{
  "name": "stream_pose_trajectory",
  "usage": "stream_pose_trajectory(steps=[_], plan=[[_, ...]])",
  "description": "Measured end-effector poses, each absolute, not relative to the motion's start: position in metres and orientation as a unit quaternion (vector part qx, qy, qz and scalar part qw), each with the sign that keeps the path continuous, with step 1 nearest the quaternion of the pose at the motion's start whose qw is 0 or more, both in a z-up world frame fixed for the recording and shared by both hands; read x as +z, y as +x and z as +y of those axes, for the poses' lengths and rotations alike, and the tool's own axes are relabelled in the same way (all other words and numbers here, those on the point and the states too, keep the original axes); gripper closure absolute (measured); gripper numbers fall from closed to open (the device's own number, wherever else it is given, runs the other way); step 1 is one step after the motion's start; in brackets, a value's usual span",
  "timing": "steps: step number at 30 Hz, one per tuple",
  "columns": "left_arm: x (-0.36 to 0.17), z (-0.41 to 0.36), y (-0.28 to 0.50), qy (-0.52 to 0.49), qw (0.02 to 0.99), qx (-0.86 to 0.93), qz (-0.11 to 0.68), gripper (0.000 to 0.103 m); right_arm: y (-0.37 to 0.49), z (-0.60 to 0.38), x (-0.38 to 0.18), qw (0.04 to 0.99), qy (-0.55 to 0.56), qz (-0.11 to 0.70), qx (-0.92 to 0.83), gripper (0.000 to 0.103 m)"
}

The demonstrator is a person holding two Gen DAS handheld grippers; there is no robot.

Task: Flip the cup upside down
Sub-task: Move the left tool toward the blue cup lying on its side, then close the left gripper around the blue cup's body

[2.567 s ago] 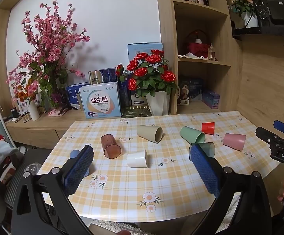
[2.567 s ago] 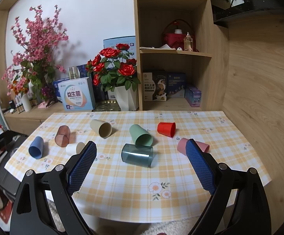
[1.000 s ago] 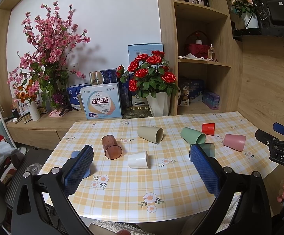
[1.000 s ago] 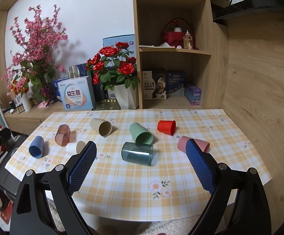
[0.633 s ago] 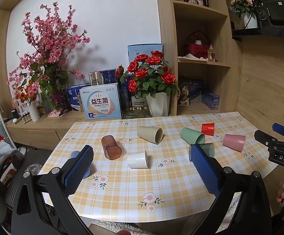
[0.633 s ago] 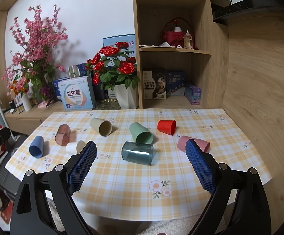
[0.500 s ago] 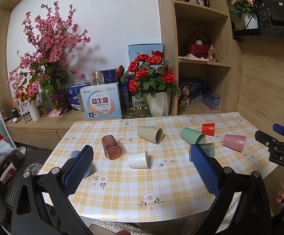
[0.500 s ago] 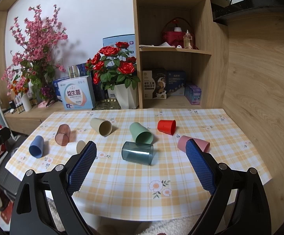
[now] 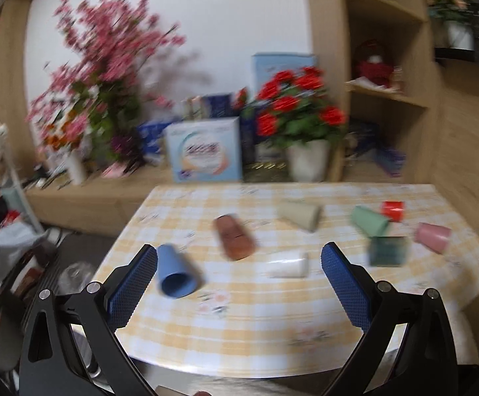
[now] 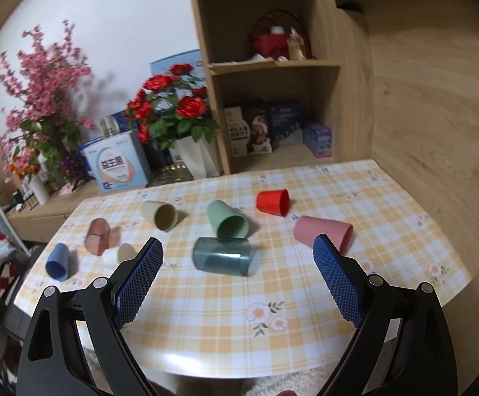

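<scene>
Several cups lie on their sides on the checked table (image 10: 305, 283). In the right wrist view: blue cup (image 10: 57, 261), brown cup (image 10: 98, 236), white cup (image 10: 119, 254), beige cup (image 10: 160, 215), green cup (image 10: 228, 219), dark teal cup (image 10: 223, 255), red cup (image 10: 272, 202), pink cup (image 10: 323, 231). My right gripper (image 10: 238, 249) is open and empty, above the table's front, framing the teal cup. The blurred left wrist view shows the blue cup (image 9: 175, 275), brown cup (image 9: 234, 237) and white cup (image 9: 287, 265). My left gripper (image 9: 239, 257) is open and empty near the table's left front.
A white pot of red roses (image 10: 195, 158), a boxed product (image 10: 117, 166) and a pink blossom vase (image 10: 38, 184) stand on the sideboard behind the table. A wooden shelf unit (image 10: 272, 66) rises at the back right. A wood wall (image 10: 437, 132) borders the right side.
Both grippers have moved forward toward the table and tilted down. The left view has swung left and is motion-blurred, bringing the blue cup between its fingers. The cups have not moved.
</scene>
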State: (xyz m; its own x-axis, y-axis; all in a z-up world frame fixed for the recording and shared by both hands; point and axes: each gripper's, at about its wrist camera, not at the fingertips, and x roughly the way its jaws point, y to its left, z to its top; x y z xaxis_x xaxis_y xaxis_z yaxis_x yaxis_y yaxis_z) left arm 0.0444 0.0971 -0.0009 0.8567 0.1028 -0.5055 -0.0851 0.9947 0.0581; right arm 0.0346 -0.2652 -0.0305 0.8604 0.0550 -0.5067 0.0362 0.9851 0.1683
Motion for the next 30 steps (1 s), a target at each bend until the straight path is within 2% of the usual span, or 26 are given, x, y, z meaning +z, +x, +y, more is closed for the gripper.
stream_pose_trajectory(steps=[10, 14, 17, 19, 21, 26, 29, 30], plan=[[-0.065, 0.22, 0.11, -0.079, 0.92, 0.127, 0.363, 0.006, 0.07, -0.285, -0.067, 0.952, 0.116, 0.285, -0.003, 0.014], [-0.094, 0.244, 0.151, -0.133, 0.896, 0.126, 0.405, 0.006, 0.083, -0.278, -0.077, 0.946, 0.094, 0.309, 0.003, 0.014], [-0.113, 0.251, 0.182, -0.121, 0.882, 0.151, 0.43, 0.006, 0.093, -0.269, -0.087, 0.939, 0.068, 0.336, 0.004, 0.014], [-0.125, 0.253, 0.2, -0.116, 0.874, 0.149, 0.448, 0.008, 0.097, -0.264, -0.093, 0.937, 0.048, 0.347, 0.003, 0.014], [-0.14, 0.263, 0.219, -0.135, 0.857, 0.15, 0.475, 0.016, 0.103, -0.263, -0.098, 0.932, 0.045, 0.359, 0.002, 0.014], [-0.174, 0.29, 0.243, -0.232, 0.813, 0.139, 0.516, 0.019, 0.113, -0.265, -0.105, 0.927, 0.044, 0.371, -0.006, 0.014], [-0.183, 0.288, 0.252, -0.237, 0.806, 0.13, 0.527, 0.019, 0.119, -0.264, -0.109, 0.924, 0.046, 0.38, -0.007, 0.014], [-0.184, 0.286, 0.254, -0.234, 0.805, 0.129, 0.529, 0.022, 0.121, -0.265, -0.111, 0.923, 0.046, 0.382, -0.006, 0.014]])
